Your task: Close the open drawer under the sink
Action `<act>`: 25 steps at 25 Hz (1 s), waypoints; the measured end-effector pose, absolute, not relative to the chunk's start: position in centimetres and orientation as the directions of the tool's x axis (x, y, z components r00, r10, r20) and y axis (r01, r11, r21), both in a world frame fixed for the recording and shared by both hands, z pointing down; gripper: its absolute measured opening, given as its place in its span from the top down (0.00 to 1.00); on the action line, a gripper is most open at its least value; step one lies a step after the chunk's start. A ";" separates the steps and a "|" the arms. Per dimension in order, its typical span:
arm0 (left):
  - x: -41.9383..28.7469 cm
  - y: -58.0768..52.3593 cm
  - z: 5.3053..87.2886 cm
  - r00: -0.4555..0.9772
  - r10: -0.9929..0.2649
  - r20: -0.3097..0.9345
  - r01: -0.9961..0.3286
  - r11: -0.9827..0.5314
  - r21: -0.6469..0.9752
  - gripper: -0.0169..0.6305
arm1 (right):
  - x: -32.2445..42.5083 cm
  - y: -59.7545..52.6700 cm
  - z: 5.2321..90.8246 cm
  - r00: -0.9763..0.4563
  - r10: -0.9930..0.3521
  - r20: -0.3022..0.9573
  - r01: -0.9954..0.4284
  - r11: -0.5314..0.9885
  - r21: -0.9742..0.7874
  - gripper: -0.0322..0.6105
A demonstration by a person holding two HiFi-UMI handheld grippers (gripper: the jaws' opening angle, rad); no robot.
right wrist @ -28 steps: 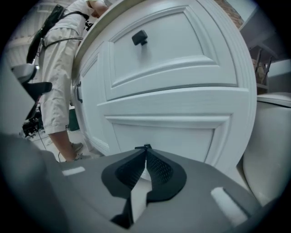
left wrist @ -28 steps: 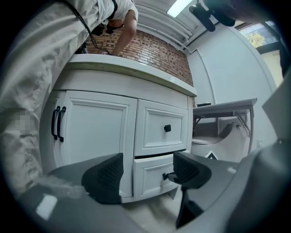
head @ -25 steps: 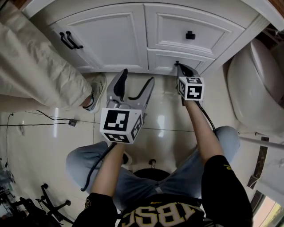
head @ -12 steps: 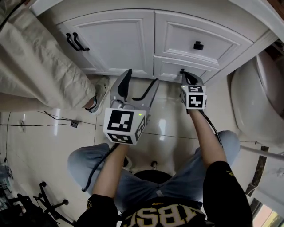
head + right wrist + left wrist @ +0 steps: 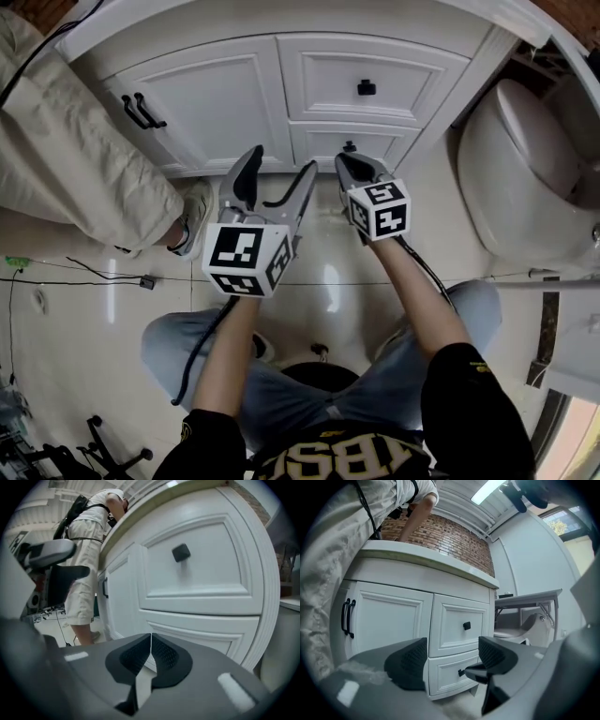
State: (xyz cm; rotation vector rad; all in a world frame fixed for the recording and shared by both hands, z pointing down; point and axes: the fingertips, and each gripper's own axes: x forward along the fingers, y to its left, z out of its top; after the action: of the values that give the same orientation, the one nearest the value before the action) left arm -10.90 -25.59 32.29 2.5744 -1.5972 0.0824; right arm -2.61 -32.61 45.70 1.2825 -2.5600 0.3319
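Note:
The white vanity (image 5: pixel 244 56) has two drawers at its right, and both fronts look flush with the frame. The lower drawer (image 5: pixel 375 148) carries a small black knob (image 5: pixel 350 146), which also shows in the left gripper view as knob (image 5: pixel 461 672). My right gripper (image 5: pixel 347 161) is shut on nothing, with its tip just in front of that knob; I cannot tell whether they touch. Its pads (image 5: pixel 161 656) meet in front of the lower drawer (image 5: pixel 206 637). My left gripper (image 5: pixel 278 173) hangs open and empty to the left, in front of the cabinet (image 5: pixel 389 620).
The upper drawer has a black knob (image 5: pixel 366 88). The cabinet door at left has two black handles (image 5: pixel 141 111). A person in beige trousers (image 5: pixel 75 150) stands at the left, one shoe (image 5: pixel 192 220) near my left gripper. A toilet (image 5: pixel 525 178) is at the right.
Both grippers have risen a little, the right one more, and its tip has come slightly away from the lower drawer's knob. The head view has shifted.

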 end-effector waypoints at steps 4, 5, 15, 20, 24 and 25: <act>-10.3 -25.6 30.9 0.448 -0.892 0.060 -0.892 -0.442 0.092 0.44 | -2.0 -29.7 41.1 -0.581 -0.778 0.240 -0.808 0.586 -0.059 0.94; -9.9 -25.6 30.5 0.456 -0.889 0.048 -0.888 -0.449 0.100 0.44 | -0.9 -29.1 39.6 -0.571 -0.793 0.211 -0.817 0.574 -0.054 0.94; -7.9 -23.7 27.7 0.432 -0.902 -0.007 -0.898 -0.431 0.084 0.48 | 10.1 -23.4 29.8 -0.381 -0.924 0.008 -0.923 0.380 -0.053 0.93; -6.8 -22.2 27.8 0.411 -0.912 0.008 -0.911 -0.411 -0.035 0.48 | 13.4 -21.2 30.1 -0.299 -0.954 0.013 -0.954 0.298 -0.028 0.58; -7.4 -21.1 28.4 0.387 -0.922 0.012 -0.921 -0.387 -0.049 0.46 | 15.3 -20.3 29.9 -0.255 -0.967 0.004 -0.967 0.255 -0.010 0.43; -7.5 -20.9 28.4 0.384 -0.923 0.009 -0.922 -0.384 -0.050 0.45 | 15.5 -20.0 29.9 -0.247 -0.969 0.001 -0.969 0.247 -0.005 0.42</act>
State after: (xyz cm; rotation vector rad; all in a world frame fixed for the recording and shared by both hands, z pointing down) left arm -7.52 -20.92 28.44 2.6437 -1.7636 0.0558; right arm 15.52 -20.03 29.86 1.9293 -2.4820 0.0070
